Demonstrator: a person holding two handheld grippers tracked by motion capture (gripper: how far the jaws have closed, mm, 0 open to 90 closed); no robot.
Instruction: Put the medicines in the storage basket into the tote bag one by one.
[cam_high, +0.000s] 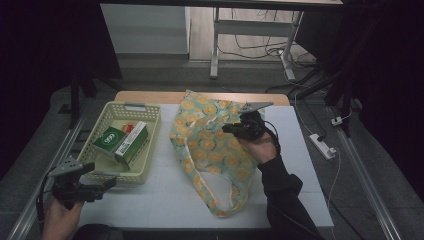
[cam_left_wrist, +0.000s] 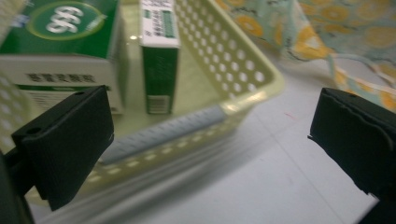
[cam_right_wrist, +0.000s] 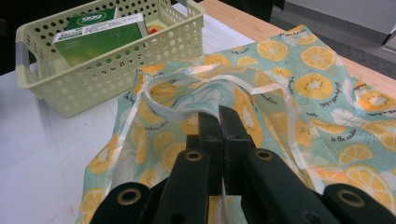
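Right gripper (cam_right_wrist: 219, 116) fingers clenched on the lemon-print bag's (cam_high: 210, 145) rim; left gripper (cam_high: 102, 184) fingers released at seven o'clock of basket (cam_high: 150, 150). Risk judged: thin rim fabric slipping free.

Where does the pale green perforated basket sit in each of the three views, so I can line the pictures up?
High view: the basket sits left of centre, beside the fruit-print bag.
Left gripper view: its near corner and rim run across the upper middle, between the open jaws.
Right gripper view: it is at upper left, beyond the bag.
Shared landmark: the green boxes inside the basket.
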